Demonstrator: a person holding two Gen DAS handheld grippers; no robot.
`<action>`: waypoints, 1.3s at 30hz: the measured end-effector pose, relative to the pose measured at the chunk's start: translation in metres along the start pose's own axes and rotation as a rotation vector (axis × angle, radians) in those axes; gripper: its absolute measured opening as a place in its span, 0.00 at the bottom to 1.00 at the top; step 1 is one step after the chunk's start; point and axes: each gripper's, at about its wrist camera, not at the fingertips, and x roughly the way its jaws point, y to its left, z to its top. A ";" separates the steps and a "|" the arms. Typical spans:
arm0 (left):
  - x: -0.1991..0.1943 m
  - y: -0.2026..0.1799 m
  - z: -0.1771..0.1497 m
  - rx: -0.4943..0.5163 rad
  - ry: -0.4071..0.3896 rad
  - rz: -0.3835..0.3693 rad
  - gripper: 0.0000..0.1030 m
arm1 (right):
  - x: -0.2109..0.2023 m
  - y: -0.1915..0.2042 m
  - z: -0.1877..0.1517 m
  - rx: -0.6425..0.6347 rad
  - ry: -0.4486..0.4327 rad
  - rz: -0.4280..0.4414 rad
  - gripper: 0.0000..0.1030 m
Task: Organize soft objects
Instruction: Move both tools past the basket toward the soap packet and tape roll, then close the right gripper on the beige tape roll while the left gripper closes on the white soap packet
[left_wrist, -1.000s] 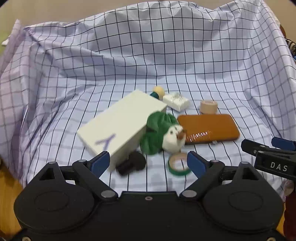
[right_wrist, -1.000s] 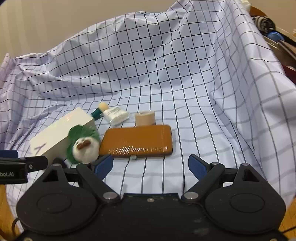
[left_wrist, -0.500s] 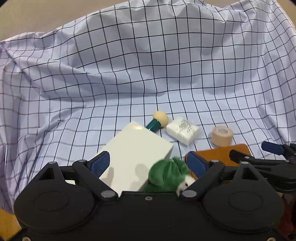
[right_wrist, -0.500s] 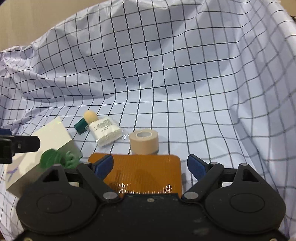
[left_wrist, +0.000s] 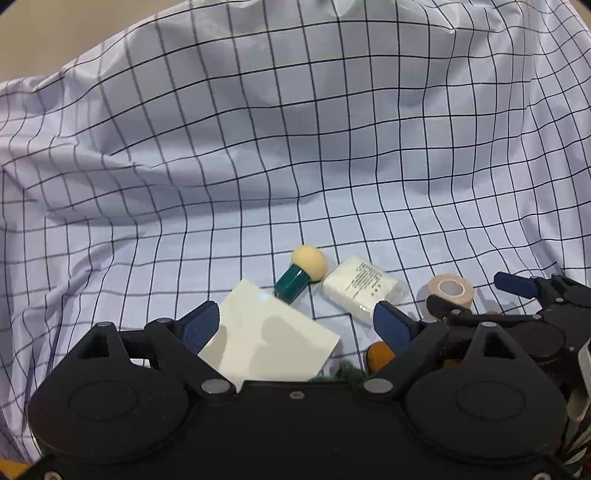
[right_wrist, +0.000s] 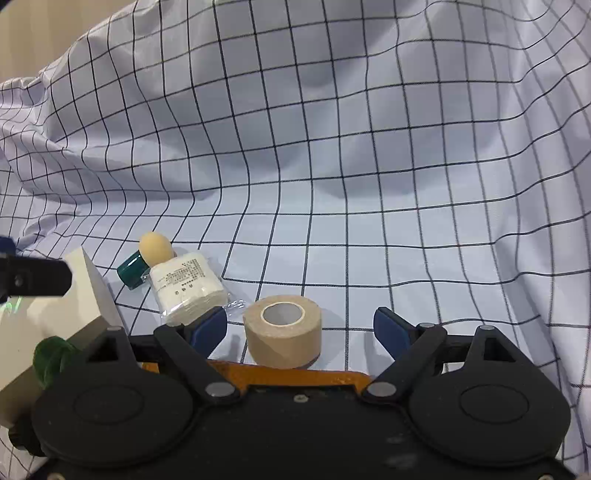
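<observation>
Both open claws moved forward; right claw (right_wrist: 300, 328) now straddles tape roll (right_wrist: 282, 336).

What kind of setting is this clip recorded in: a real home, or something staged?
Most likely a staged recording setup, not a lived-in room. A checked cloth is draped as both floor and backdrop, and a few small props lie on it: a tape roll, a wrapped white packet and a white box.

The green plush (left_wrist: 347, 371) shows only a tuft above the left hand-held gripper (left_wrist: 295, 325) body — the orange case (right_wrist: 288, 374) is a thin strip, mostly hidden under the right hand-held gripper (right_wrist: 300, 328).
</observation>
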 end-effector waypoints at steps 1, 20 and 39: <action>0.002 -0.001 0.002 0.002 0.004 -0.002 0.85 | 0.002 0.000 0.000 -0.006 0.008 0.002 0.82; 0.059 -0.043 0.026 0.004 0.140 -0.074 0.85 | 0.007 -0.034 -0.002 0.051 0.029 -0.031 0.46; 0.105 -0.062 0.023 -0.032 0.234 -0.063 0.84 | -0.007 -0.040 -0.006 0.023 -0.010 -0.072 0.46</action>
